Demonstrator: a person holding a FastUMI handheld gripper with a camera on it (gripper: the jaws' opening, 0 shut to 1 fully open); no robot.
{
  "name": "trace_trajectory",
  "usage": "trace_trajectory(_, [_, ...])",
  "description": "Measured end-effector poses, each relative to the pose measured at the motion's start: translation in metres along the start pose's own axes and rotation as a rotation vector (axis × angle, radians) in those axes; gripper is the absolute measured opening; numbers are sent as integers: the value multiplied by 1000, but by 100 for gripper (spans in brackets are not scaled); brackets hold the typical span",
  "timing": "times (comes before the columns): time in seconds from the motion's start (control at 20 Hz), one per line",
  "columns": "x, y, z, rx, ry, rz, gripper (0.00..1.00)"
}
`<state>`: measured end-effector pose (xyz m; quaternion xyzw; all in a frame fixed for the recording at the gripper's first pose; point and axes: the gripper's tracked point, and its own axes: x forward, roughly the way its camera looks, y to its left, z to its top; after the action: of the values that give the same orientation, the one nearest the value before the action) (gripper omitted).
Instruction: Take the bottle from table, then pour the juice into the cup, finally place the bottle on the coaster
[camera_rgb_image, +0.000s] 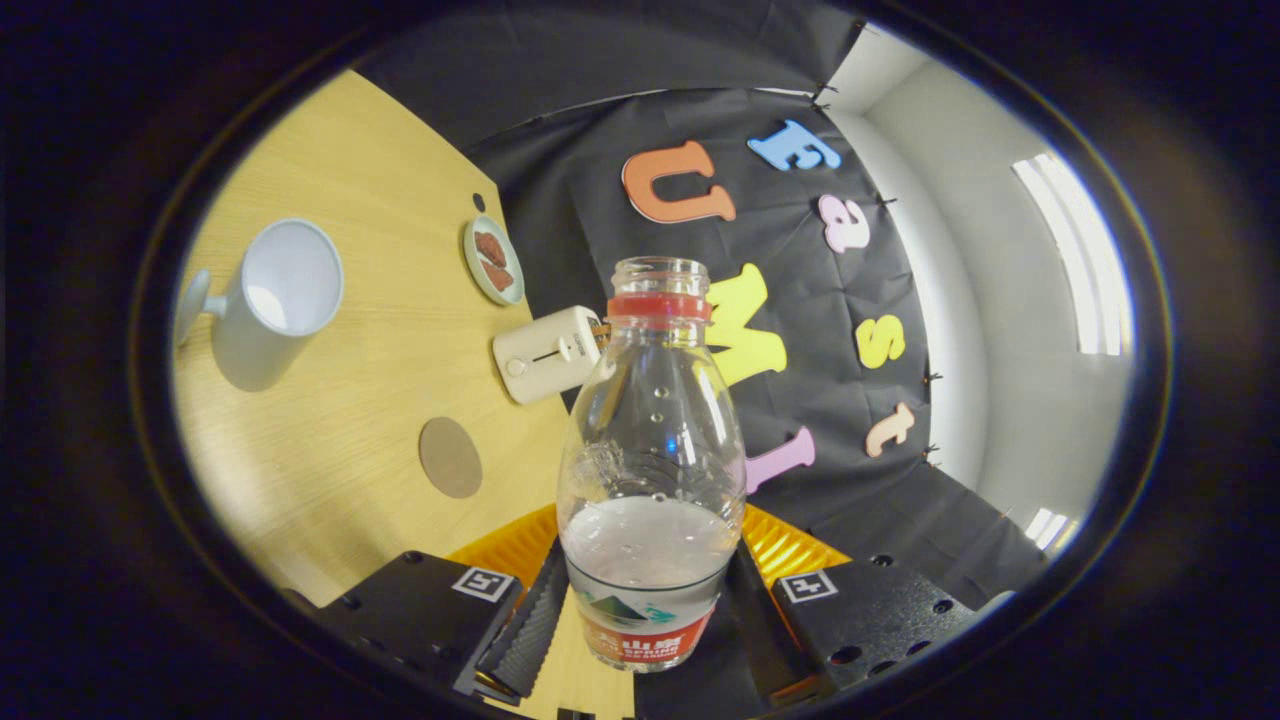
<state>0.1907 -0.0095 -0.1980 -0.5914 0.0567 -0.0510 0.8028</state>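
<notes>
Across the tilted surface we see the cup at ten o'clock from the bottle and the round coaster at nine. The bottle, uncapped and about a third full, sits clamped low on its label between the fingers of our hand-held gripper. It looks light, thin-walled and slick, probably crushable, so we judge a low, gentle hold best.
</notes>
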Motion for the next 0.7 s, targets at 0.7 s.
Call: trace_trajectory(0.7, [-10, 13, 33, -268, -30, -49, 82])
